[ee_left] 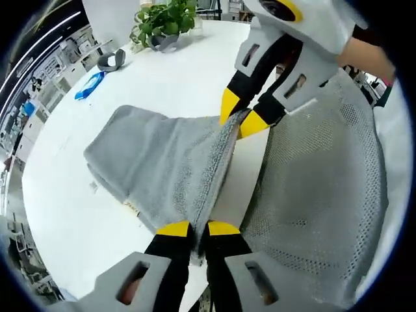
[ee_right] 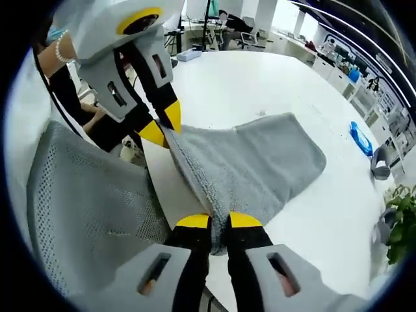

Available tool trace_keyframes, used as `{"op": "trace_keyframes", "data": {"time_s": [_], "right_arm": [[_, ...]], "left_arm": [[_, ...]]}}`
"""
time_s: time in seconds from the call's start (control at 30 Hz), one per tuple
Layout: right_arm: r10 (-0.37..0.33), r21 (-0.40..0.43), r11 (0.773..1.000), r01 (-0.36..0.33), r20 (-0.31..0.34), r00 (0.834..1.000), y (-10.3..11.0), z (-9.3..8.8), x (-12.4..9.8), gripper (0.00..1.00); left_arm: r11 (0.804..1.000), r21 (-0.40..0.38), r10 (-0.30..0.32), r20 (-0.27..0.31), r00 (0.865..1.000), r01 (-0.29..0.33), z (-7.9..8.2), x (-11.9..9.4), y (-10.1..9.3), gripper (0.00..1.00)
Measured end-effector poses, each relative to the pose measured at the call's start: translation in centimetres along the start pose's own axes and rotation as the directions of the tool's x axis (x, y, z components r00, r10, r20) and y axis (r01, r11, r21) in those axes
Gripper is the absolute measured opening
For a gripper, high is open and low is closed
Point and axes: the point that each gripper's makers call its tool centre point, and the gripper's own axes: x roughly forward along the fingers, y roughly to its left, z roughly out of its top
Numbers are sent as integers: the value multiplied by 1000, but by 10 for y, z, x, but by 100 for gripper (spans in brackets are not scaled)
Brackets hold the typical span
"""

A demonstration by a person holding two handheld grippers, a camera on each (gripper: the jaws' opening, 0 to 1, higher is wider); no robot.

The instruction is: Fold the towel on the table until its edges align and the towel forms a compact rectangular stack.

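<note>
A grey towel (ee_left: 162, 162) hangs off the near edge of the white round table (ee_left: 78, 221), with its far part lying flat. My left gripper (ee_left: 198, 229) is shut on the towel's near edge at the bottom of the left gripper view. My right gripper (ee_left: 240, 115) enters from the upper right and is shut on the same edge farther along. Between the two, the edge is lifted and stretched. In the right gripper view the towel (ee_right: 260, 162) spreads over the table (ee_right: 260, 84). There the right gripper (ee_right: 218, 221) pinches it at the bottom and the left gripper (ee_right: 162, 125) at the upper left.
A grey mesh chair back (ee_left: 325, 195) (ee_right: 84, 208) stands right against the table edge below both grippers. At the table's far side are a potted plant (ee_left: 162, 23), a blue packet (ee_left: 90, 86) (ee_right: 361, 138) and a grey roll (ee_left: 112, 60). A person's wrist (ee_right: 62, 49) shows.
</note>
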Motion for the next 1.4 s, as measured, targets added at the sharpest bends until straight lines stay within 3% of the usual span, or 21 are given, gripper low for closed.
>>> {"op": "trace_keyframes", "data": {"time_s": [0.47, 0.93, 1.17, 1.4], "right_arm": [[-33, -36, 999, 34, 5, 999, -26, 25, -15, 6], [-110, -76, 991, 112, 24, 994, -58, 50, -28, 6], [-168, -69, 983, 172, 59, 984, -80, 65, -32, 6], [-206, -74, 974, 212, 82, 975, -97, 77, -33, 6]], "left_arm": [[999, 19, 37, 42, 998, -38, 25, -20, 32, 8], [991, 79, 104, 80, 991, -110, 49, -34, 66, 8], [979, 96, 171, 105, 980, -181, 65, -40, 94, 8], [974, 78, 199, 143, 969, -212, 71, -39, 110, 8]]}}
